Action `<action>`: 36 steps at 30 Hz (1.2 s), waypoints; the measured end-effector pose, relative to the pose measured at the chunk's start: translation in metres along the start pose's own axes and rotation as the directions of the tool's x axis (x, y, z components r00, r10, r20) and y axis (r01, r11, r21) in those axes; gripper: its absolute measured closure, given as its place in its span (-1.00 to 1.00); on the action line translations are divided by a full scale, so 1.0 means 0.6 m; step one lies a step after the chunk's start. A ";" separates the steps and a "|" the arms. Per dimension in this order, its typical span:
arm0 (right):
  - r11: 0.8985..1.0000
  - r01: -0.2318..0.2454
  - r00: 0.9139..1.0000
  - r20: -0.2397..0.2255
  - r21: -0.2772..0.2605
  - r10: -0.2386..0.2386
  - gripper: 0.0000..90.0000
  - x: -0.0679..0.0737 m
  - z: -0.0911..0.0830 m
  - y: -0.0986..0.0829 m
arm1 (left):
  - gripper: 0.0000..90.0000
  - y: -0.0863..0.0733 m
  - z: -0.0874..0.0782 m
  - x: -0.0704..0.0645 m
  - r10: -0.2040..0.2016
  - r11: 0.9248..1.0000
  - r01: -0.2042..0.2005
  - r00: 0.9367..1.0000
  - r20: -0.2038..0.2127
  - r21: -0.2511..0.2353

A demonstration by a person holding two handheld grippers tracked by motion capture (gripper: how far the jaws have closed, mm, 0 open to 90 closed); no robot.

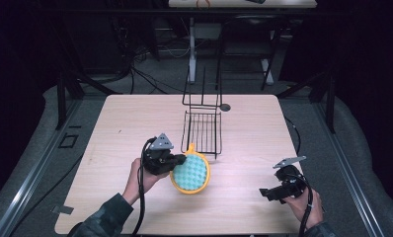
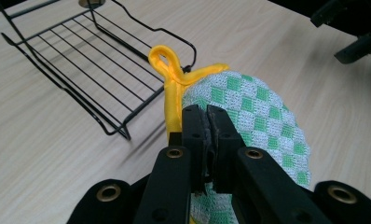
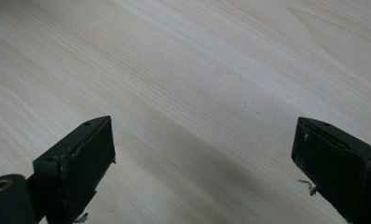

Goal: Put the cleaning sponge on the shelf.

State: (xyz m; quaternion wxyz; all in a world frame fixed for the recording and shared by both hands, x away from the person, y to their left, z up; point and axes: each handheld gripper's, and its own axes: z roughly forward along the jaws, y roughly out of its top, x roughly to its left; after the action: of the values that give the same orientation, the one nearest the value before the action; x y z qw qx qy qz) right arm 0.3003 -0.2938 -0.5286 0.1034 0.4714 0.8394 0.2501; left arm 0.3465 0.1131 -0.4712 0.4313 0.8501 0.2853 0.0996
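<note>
A round pot holder (image 1: pixel 190 174), green-and-white checked with a yellow rim and hanging loop, is held tilted above the table's middle. My left gripper (image 1: pixel 177 161) is shut on its left edge; in the left gripper view the jaws press together on the cloth (image 2: pixel 258 116) just below the yellow loop (image 2: pixel 162 60). A black wire rack (image 1: pixel 202 129) stands right behind it, its low front edge near the loop. My right gripper (image 1: pixel 264 193) hovers open over bare wood at the front right, with nothing between its fingers (image 3: pixel 81 158).
The wire rack's tall back frame (image 1: pixel 202 91) rises at the table's far middle, beside a small dark round thing (image 1: pixel 225 106). The wooden table (image 1: pixel 125 123) has bare room on the left and right. Cables trail from both grippers.
</note>
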 end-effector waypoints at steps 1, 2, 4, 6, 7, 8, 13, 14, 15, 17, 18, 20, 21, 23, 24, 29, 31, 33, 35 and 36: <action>1.000 0.000 1.000 0.000 0.000 0.000 -0.88 0.000 0.000 0.000 | 0.94 0.002 -0.001 0.003 -0.001 1.000 0.001 1.000 -0.009 -0.004; 1.000 0.001 1.000 -0.002 -0.004 -0.001 -0.88 0.000 0.001 0.000 | 0.94 0.004 -0.001 0.007 -0.002 1.000 0.002 1.000 -0.014 -0.010; 1.000 -0.003 1.000 -0.012 0.001 0.003 -0.88 0.001 0.000 0.001 | 0.94 0.010 -0.001 0.018 -0.013 1.000 0.012 1.000 -0.023 -0.025; 1.000 -0.003 1.000 -0.012 0.001 0.003 -0.88 0.001 0.000 0.000 | 0.94 0.011 0.000 0.021 -0.014 0.999 0.013 0.999 -0.030 -0.031; 1.000 -0.003 1.000 -0.012 0.001 0.003 -0.88 0.001 0.000 0.000 | 0.94 0.013 0.000 0.024 -0.019 0.999 0.018 0.999 -0.032 -0.032; 1.000 -0.001 1.000 -0.008 0.001 0.001 -0.88 0.000 0.000 0.000 | 0.94 0.017 0.001 0.030 -0.022 0.999 0.020 0.999 -0.038 -0.040; 1.000 -0.004 1.000 -0.013 0.003 0.004 -0.88 0.000 0.000 0.000 | 0.94 0.024 0.004 0.041 -0.032 0.998 0.029 0.998 -0.052 -0.057; 1.000 -0.007 1.000 -0.010 0.004 0.007 -0.88 0.000 0.001 0.001 | 0.94 0.025 0.005 0.044 -0.035 0.998 0.032 0.998 -0.054 -0.061; 1.000 -0.006 1.000 -0.010 0.004 0.006 -0.88 0.000 0.001 0.001 | 0.94 0.029 0.007 0.049 -0.036 0.998 0.032 0.998 -0.060 -0.062; 1.000 -0.006 1.000 -0.011 0.004 0.006 -0.88 0.000 0.001 0.001 | 0.94 0.033 0.011 0.054 -0.039 0.997 0.034 0.997 -0.064 -0.069; 1.000 -0.006 1.000 -0.011 0.005 0.006 -0.88 0.000 0.001 0.000 | 0.94 0.035 0.013 0.056 -0.042 0.997 0.037 0.997 -0.065 -0.072; 1.000 -0.007 1.000 -0.011 0.005 0.007 -0.88 0.000 0.001 0.000 | 0.94 0.038 0.015 0.060 -0.043 0.997 0.038 0.997 -0.067 -0.073; 1.000 -0.007 1.000 -0.011 0.005 0.007 -0.88 0.000 0.001 0.000 | 0.94 0.038 0.015 0.060 -0.043 0.997 0.038 0.997 -0.067 -0.073; 1.000 -0.009 1.000 -0.010 0.004 0.009 -0.88 0.000 0.001 0.000 | 0.94 0.042 0.020 0.066 -0.046 0.996 0.040 0.996 -0.073 -0.081; 1.000 -0.008 1.000 -0.010 0.004 0.008 -0.88 0.000 0.001 0.000 | 0.94 0.043 0.022 0.068 -0.052 0.995 0.046 0.996 -0.073 -0.085; 1.000 -0.004 1.000 -0.012 0.004 0.005 -0.88 0.000 0.001 0.000 | 0.94 0.047 0.030 0.077 -0.064 0.994 0.056 0.995 -0.081 -0.097; 1.000 -0.004 1.000 -0.012 0.005 0.004 -0.88 0.000 0.001 0.000 | 0.94 0.049 0.034 0.081 -0.070 0.993 0.062 0.994 -0.085 -0.101; 1.000 -0.005 1.000 -0.012 0.006 0.005 -0.88 0.000 0.001 0.000 | 0.94 0.051 0.038 0.085 -0.073 0.993 0.064 0.994 -0.086 -0.101; 1.000 -0.008 1.000 -0.011 0.004 0.008 -0.88 0.000 0.001 0.000 | 0.94 0.053 0.042 0.088 -0.074 0.992 0.065 0.993 -0.092 -0.106; 1.000 -0.008 1.000 -0.011 0.004 0.008 -0.88 0.000 0.001 0.000 | 0.94 0.053 0.044 0.090 -0.077 0.992 0.067 0.993 -0.093 -0.107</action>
State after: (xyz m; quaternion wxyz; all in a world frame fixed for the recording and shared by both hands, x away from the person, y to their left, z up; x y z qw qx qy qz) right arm 0.3006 -0.2936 -0.5293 0.0968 0.4734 0.8386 0.2515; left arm 0.4144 0.1113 -0.4660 0.4638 0.8099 0.3307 0.1397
